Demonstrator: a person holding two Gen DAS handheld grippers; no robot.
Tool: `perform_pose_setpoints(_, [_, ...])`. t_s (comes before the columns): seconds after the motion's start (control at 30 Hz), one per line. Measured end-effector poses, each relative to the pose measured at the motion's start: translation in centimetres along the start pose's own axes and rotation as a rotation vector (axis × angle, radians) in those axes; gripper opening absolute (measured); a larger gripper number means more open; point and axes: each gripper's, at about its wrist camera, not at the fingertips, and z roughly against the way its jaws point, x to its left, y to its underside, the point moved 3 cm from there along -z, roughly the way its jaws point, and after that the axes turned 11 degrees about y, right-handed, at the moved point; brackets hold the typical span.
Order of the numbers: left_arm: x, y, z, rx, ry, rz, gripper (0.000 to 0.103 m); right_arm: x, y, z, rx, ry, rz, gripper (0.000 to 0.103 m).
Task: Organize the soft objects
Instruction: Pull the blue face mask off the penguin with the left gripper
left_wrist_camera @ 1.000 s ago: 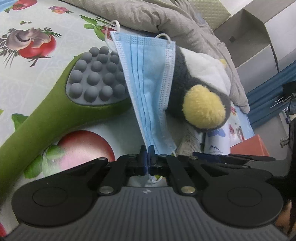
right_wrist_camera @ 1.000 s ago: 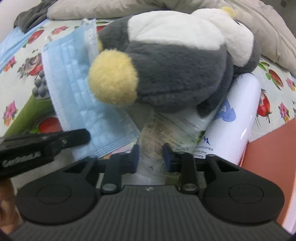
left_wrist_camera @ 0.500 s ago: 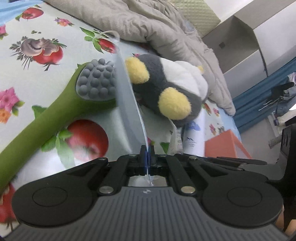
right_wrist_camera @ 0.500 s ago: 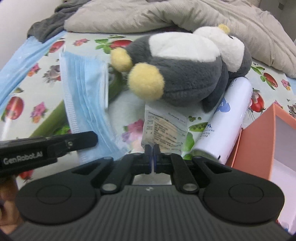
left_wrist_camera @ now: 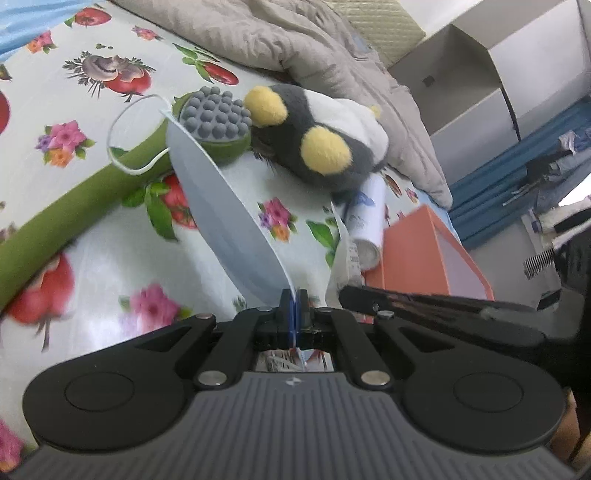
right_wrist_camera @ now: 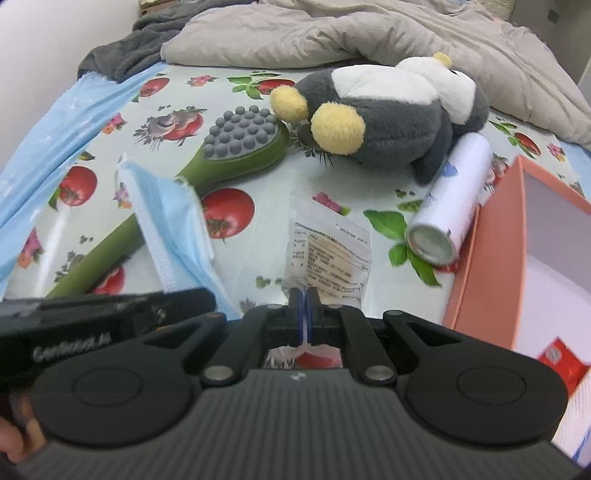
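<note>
"GenRobot.AI" on left tongs, blurred, packet print too small to read

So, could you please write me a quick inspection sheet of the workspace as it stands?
Surface: floral cloth over a bed.
Job's things: blue face mask pinched by the left gripper; clear printed packet pinched by the right gripper; plush penguin lying on the cloth.
Clutter: green massage brush; white spray can beside the open orange box.
Grippers: both shut on their items.
Cables: nothing seen.
Surroundings: beige quilt behind.
</note>
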Motion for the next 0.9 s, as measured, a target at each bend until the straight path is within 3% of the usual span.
perform_pose_setpoints(0.27, [-2.4, 5.1, 3.6, 0.038, -0.011, -0.044, 0.001, 0.7, 5.3, 2.9, -0.013, -0.012, -0.01, 0.006])
perform_pose_setpoints(0.47, [-2.0, 8.9, 5.9, 0.069, -0.016, -0.003, 0.001, 1.6, 10.1, 4.8, -0.037, -0.018, -0.015, 0.006])
perform_pose_setpoints(0.6, [-2.0, 11.1, 7.6, 0.097, -0.034, -0.03, 0.001, 1.8, 12.6, 5.8, -0.052, -0.021, -0.03, 0.006])
perform_pose_setpoints(0.9, [-0.5, 14.6, 11.3, 0.121, -0.095, -0.005, 0.001, 2.4, 16.3, 7.3, -0.094, 0.001, -0.053, 0.006])
